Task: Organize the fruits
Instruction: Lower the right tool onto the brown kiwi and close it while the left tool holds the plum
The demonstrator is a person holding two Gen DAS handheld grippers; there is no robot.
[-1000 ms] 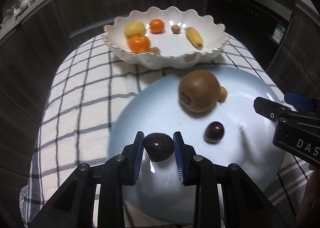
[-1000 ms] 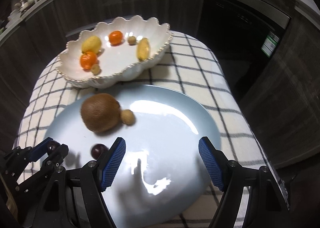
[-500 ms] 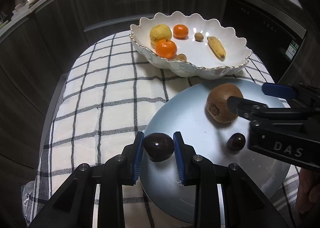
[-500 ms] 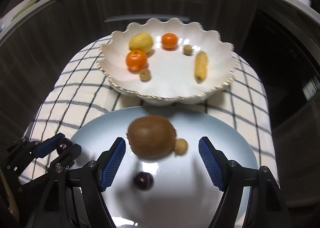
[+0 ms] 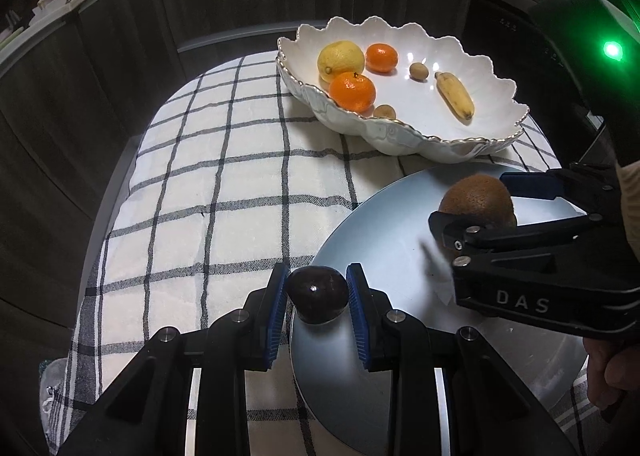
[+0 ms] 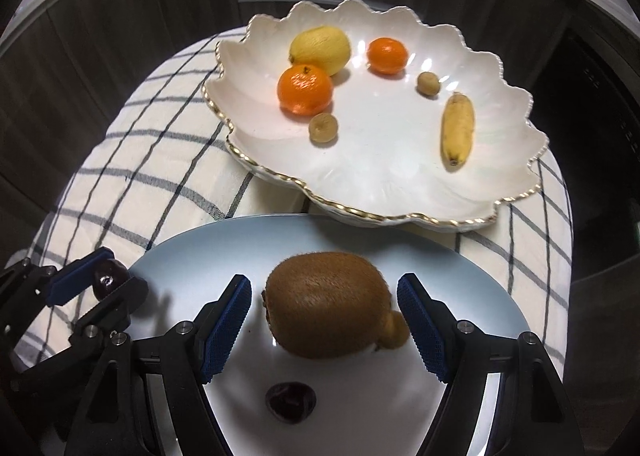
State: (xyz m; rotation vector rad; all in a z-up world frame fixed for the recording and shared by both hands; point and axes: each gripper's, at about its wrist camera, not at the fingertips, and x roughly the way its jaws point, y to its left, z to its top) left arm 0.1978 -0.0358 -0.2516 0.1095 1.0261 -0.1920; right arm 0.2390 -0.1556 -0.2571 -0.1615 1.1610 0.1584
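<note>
Dark plum (image 5: 317, 293) clamped in left gripper (image 5: 317, 310) at pale blue plate's (image 6: 460, 268) left rim; right gripper (image 6: 324, 316), lettered "DAS", open astride the plate's kiwi (image 6: 328, 304); second plum (image 6: 291, 401) appears only in right-wrist view, near side.

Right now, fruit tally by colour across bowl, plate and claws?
Orange: 2
Yellow: 2, lemon, banana
Tan, small: 3
Brown: 1, kiwi
Dark: 2
Total: 10
</note>
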